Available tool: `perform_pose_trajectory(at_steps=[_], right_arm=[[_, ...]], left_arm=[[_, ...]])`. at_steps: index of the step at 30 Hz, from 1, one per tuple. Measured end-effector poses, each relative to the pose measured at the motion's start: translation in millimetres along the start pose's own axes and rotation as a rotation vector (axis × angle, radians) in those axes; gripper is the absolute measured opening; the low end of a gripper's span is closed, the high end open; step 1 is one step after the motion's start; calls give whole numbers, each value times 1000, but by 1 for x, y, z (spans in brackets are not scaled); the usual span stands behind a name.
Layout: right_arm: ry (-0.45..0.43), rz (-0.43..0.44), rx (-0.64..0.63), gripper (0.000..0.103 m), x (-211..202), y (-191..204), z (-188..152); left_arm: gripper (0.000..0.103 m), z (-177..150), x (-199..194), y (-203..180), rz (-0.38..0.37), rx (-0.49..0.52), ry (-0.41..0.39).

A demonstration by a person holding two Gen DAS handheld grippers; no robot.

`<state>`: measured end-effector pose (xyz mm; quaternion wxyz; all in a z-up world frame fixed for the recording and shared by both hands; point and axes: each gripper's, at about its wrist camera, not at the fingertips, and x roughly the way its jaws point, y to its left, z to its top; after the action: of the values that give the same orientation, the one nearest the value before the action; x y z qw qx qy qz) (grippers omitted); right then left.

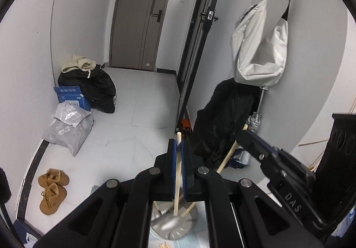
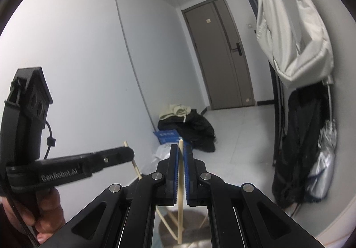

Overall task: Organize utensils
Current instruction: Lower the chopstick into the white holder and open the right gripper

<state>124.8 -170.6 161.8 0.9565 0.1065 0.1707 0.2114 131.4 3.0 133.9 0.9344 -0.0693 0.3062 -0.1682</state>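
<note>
My left gripper (image 1: 178, 144) is shut on a pale wooden chopstick (image 1: 177, 172) that runs upright between its blue pads. In the same view my right gripper (image 1: 241, 136) reaches in from the right, shut on a second chopstick (image 1: 229, 154) that slants down to the left. The right wrist view shows that chopstick (image 2: 180, 172) clamped in my right gripper (image 2: 181, 147). My left gripper (image 2: 131, 154) is at the left there with its chopstick (image 2: 136, 169), held by a hand (image 2: 49, 210). Below both grippers is a grey round container (image 1: 171, 226) with more sticks leaning in it.
Ahead is a hallway with a grey door (image 1: 142, 21). Black bags, a blue box (image 1: 71, 95) and grey parcels (image 1: 69, 132) lie along the left wall, with brown shoes (image 1: 52, 190) nearer. A white bag (image 1: 260, 47), a black coat (image 1: 224, 123) and a folded umbrella hang at the right.
</note>
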Motion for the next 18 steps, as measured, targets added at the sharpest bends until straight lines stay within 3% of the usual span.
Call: perform_pose_trajectory(at_steps=[7, 18], right_arm=[[21, -23, -32, 4, 46, -6, 2], [80, -3, -67, 4, 70, -9, -32]], left_arm=[[0, -10, 26, 21, 47, 12, 13], [0, -21, 35, 29, -35, -8, 45]])
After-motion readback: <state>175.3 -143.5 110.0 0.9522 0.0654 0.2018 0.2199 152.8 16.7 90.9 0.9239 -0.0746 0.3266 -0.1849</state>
